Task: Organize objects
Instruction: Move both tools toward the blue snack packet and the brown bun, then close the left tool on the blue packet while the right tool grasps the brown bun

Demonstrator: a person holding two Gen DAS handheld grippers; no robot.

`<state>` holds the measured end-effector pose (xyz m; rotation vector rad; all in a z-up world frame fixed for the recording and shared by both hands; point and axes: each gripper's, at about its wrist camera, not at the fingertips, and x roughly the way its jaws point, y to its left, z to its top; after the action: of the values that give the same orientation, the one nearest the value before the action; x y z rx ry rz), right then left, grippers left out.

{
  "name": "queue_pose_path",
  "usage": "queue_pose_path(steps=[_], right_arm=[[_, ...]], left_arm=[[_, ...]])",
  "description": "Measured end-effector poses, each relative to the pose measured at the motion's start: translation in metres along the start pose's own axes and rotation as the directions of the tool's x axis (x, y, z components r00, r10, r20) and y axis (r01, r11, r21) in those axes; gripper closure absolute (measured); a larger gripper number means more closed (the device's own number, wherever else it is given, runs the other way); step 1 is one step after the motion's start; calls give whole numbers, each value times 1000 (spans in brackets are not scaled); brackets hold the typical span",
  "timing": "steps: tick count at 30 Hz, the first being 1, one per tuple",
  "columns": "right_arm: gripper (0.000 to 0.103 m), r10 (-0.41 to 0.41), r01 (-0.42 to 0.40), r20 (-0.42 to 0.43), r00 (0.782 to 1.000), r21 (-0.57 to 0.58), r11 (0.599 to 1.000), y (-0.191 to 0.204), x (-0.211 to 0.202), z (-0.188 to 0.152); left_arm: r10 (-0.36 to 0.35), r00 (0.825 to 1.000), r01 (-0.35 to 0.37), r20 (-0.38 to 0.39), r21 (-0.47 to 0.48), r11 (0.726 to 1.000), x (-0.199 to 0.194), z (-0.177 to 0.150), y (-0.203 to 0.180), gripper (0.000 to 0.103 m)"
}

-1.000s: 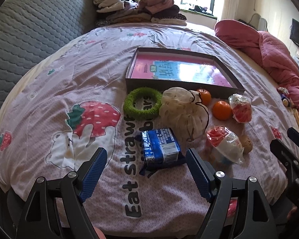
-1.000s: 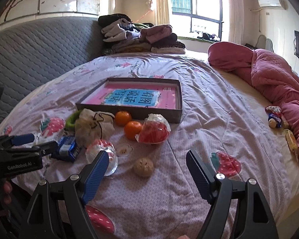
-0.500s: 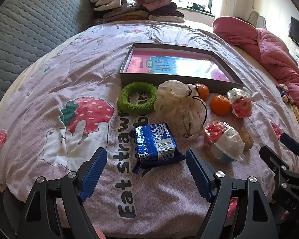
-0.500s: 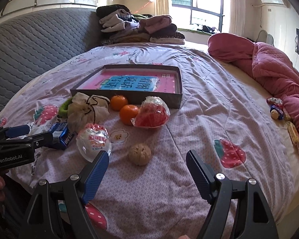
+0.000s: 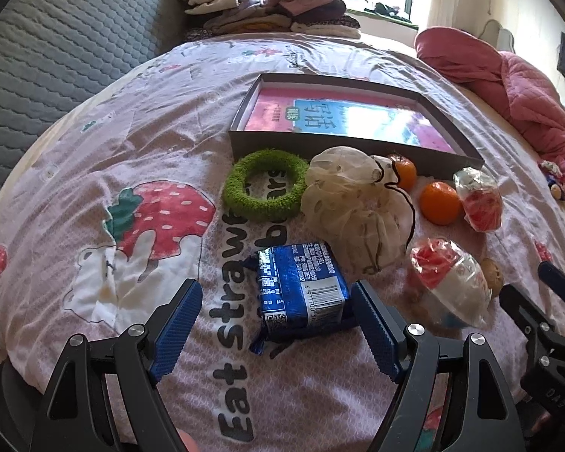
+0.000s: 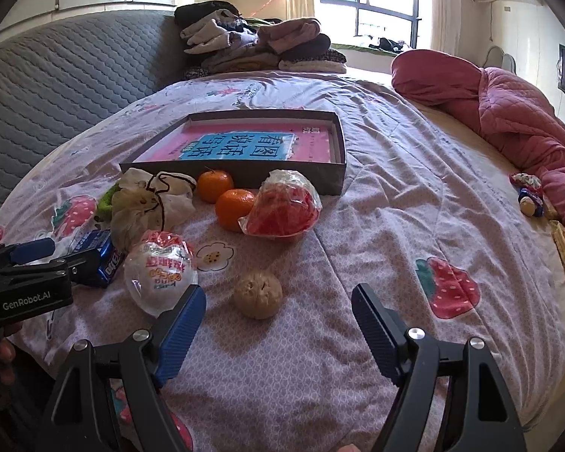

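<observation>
A blue snack packet lies on the bedspread between the tips of my open left gripper, untouched by either finger. Beyond it are a green fuzzy ring, a cream mesh pouch and a shallow dark box with a pink lining. My right gripper is open just short of a brown walnut-like ball. A white and red wrapped ball sits by its left finger. Two oranges and a red wrapped packet lie in front of the box.
Folded clothes are stacked at the head of the bed by a grey quilted headboard. A pink quilt is bunched along the right side, with small toys beside it. The bed's near edge is just below both grippers.
Both grippers have moved forward toward the objects. The blue packet now sits between the left fingertips, and the brown ball is closer to the right fingers. No object has shifted.
</observation>
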<state>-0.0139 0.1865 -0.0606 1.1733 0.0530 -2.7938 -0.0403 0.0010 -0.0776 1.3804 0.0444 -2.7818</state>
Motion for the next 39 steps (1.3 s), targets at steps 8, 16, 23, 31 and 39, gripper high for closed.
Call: queue_pose_path(steps=[8, 16, 23, 31, 39], right_arm=[[28, -8, 8, -48, 999, 8, 1000, 0, 20, -1], [47, -15, 15, -68, 998, -4, 1000, 4, 35, -1], [61, -21, 19, -67, 998, -35, 999, 13, 39, -1], [70, -15, 11, -56, 998, -62, 998, 18, 40, -1], [70, 5, -6, -38, 999, -34, 999, 13, 35, 3]], left_arm=[[-6, 1000, 6, -23, -15, 1000, 14, 3, -1, 21], [-11, 999, 9, -39, -39, 999, 30, 2, 1, 21], [-22, 999, 21, -36, -33, 999, 33, 1, 3, 25], [-57, 998, 57, -24, 13, 998, 30, -3, 1, 51], [-68, 998, 69, -12, 37, 997, 23, -3, 2, 51]])
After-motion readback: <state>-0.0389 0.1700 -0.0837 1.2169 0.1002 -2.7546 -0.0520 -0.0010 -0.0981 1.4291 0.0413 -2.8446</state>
